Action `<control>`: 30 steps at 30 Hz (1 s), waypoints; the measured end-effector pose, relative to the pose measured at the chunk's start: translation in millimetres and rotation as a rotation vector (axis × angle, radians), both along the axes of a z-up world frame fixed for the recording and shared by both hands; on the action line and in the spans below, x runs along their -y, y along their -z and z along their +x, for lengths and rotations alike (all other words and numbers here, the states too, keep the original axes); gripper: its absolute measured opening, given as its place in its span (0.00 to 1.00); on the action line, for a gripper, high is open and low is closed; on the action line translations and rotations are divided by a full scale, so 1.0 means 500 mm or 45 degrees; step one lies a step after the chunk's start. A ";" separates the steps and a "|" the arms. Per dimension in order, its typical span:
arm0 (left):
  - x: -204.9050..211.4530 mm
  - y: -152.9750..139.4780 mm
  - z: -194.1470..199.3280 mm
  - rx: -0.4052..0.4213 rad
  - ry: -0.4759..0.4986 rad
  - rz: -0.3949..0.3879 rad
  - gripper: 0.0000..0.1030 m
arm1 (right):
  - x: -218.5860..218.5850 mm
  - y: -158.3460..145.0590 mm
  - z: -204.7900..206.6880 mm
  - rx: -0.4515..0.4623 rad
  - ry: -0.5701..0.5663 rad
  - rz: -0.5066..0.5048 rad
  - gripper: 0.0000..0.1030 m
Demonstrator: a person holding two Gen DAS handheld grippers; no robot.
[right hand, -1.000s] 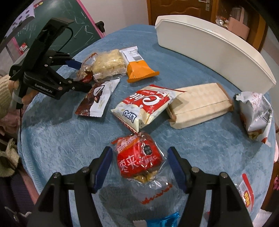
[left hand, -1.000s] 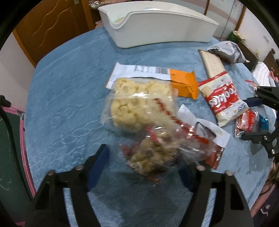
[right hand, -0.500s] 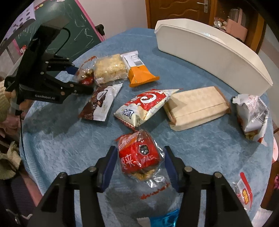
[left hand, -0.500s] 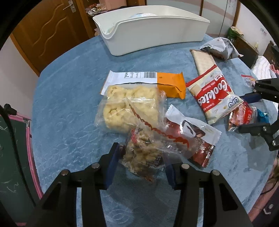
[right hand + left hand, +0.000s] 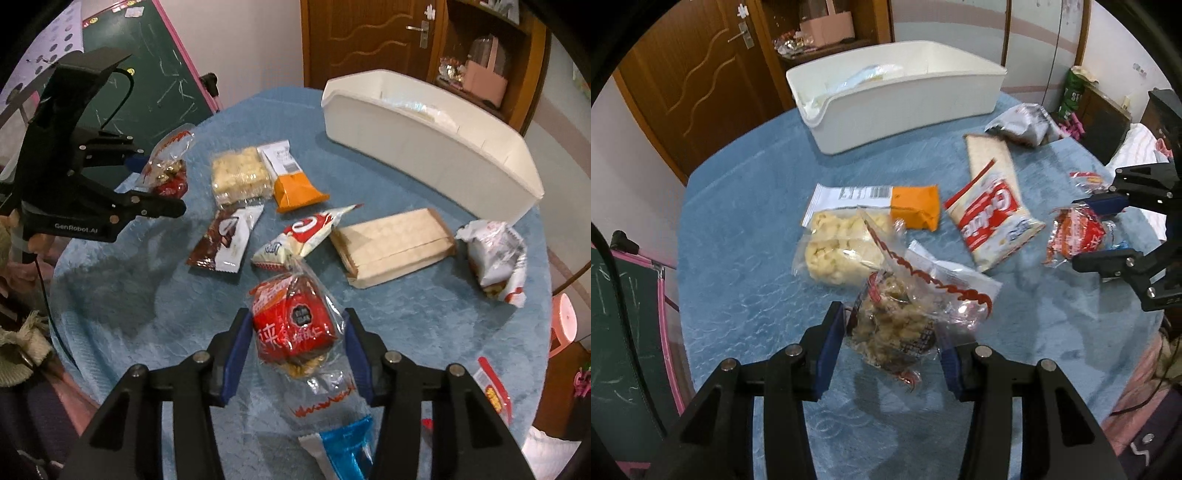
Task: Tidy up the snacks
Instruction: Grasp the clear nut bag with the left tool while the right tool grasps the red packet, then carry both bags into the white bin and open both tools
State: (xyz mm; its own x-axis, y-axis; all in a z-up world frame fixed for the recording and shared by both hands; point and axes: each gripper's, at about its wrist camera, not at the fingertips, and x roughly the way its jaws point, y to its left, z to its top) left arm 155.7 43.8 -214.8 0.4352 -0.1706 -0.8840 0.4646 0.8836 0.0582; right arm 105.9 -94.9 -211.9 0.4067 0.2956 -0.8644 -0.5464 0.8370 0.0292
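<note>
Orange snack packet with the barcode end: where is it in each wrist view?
Left wrist: orange packet just left of centre, right of its white barcode end, below the white bin.
Right wrist: orange packet centre-left, between the cracker bag and the bin.
Shared landmark: white bin.

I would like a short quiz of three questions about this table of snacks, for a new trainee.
1. True or false: the white bin is on its side.
2. What does the left tool hold?
3. The orange packet lies beside: A) yellow crackers, B) a bottle.

Key:
1. False; it is upright.
2. A clear bag of brown snacks, lifted off the blue cloth.
3. A, the yellow crackers.
</note>
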 end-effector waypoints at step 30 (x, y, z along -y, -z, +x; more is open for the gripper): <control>0.095 -0.330 0.186 0.355 -0.143 -0.127 0.45 | 0.109 -0.377 0.229 0.493 0.482 0.022 0.48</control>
